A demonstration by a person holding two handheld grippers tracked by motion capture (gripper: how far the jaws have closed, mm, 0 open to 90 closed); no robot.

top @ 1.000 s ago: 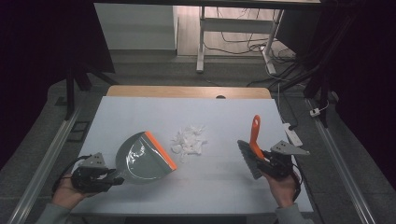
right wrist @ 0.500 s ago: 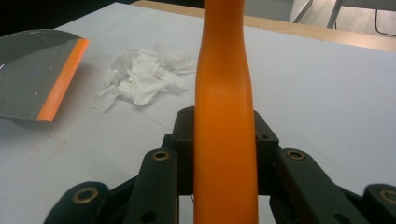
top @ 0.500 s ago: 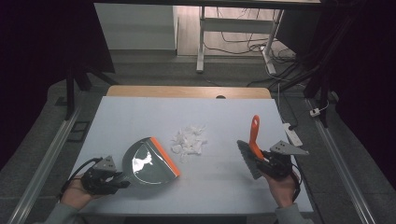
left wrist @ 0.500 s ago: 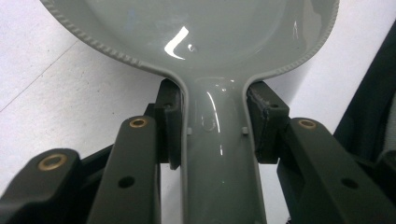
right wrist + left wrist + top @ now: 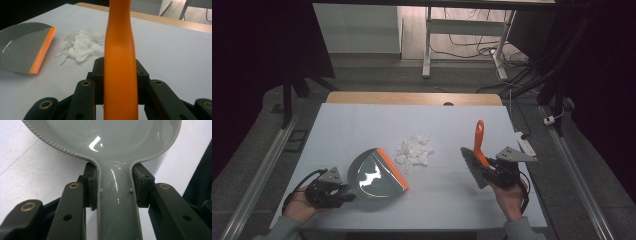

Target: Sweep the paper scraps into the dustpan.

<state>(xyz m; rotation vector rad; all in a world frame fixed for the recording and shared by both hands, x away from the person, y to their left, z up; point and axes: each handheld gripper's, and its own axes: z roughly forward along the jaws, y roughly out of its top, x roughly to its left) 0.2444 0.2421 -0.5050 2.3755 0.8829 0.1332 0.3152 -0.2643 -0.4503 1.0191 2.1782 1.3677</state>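
Note:
A grey dustpan (image 5: pixel 374 175) with an orange lip lies on the white table top, its lip facing a small heap of white paper scraps (image 5: pixel 414 149). My left gripper (image 5: pixel 331 191) is shut on the dustpan's handle (image 5: pixel 116 195) at the front left; both pads press its sides. At the front right, my right gripper (image 5: pixel 493 172) is shut on the orange handle (image 5: pixel 120 57) of a grey-bristled brush (image 5: pixel 473 165), whose handle stands up and away from me. From the right gripper view the scraps (image 5: pixel 80 46) lie between the brush and the dustpan (image 5: pixel 23 47).
The white table top (image 5: pixel 362 120) ends in a wooden strip (image 5: pixel 412 98) at the far edge. A small white object (image 5: pixel 523 142) lies near the right edge. Metal rails run along both sides, and a desk frame with cables stands beyond.
My left gripper has drawn the dustpan toward the near left corner and a little lower, away from the scraps. The right gripper and brush have stayed put.

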